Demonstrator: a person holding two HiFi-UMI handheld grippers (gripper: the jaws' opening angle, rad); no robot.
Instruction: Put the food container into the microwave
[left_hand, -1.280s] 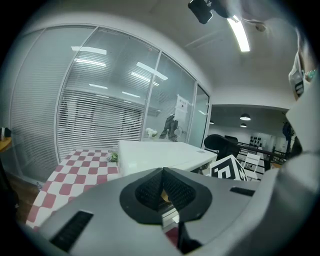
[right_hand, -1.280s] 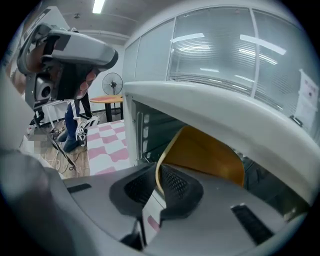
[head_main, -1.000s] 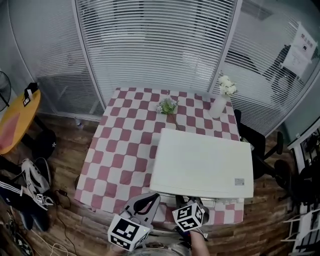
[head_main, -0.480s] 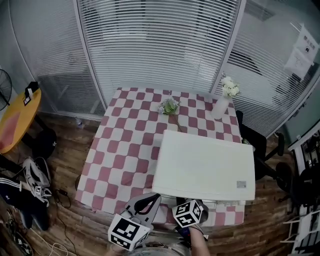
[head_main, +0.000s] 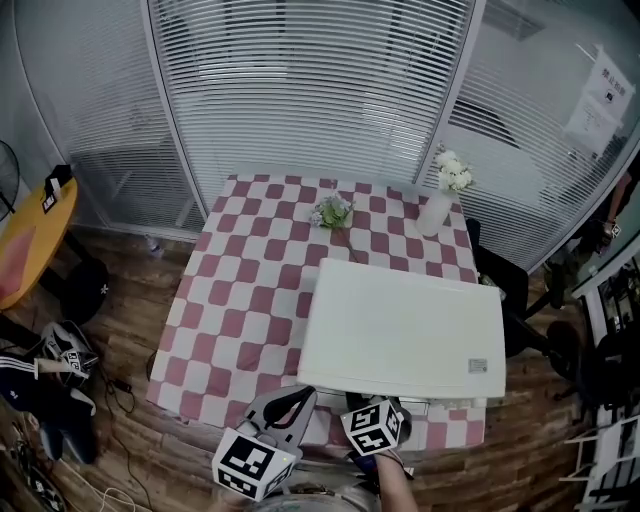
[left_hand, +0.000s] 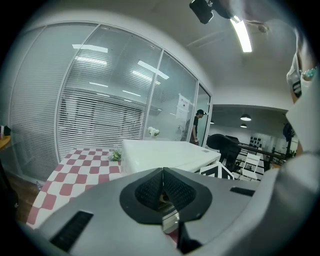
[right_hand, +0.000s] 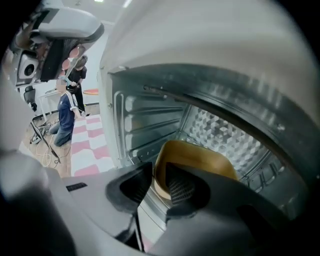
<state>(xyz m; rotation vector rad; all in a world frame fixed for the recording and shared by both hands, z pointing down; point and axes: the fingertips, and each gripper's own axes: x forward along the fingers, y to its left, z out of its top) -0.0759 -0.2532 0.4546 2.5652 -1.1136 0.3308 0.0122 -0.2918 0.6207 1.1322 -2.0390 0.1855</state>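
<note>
The white microwave (head_main: 400, 330) stands on the near right part of the red-and-white checked table (head_main: 250, 300), seen from above. In the right gripper view its metal cavity (right_hand: 145, 125) is open in front of me. The tan food container (right_hand: 200, 160) sits tilted at the cavity's mouth, and my right gripper (right_hand: 159, 182) is shut on its near rim. In the head view this gripper (head_main: 378, 412) is at the microwave's front edge. My left gripper (head_main: 285, 400) hangs beside it, off the table's near edge. Its jaws (left_hand: 163, 172) are shut and hold nothing.
A white vase of flowers (head_main: 440, 200) and a small bouquet (head_main: 333, 212) stand at the table's far side. A black chair (head_main: 510, 290) is to the right, a yellow round table (head_main: 30, 240) to the left. A crouching person (right_hand: 65, 120) and bags are on the floor at the left.
Both grippers stay at the microwave's front edge with hardly any movement. The head view has swayed slightly.
</note>
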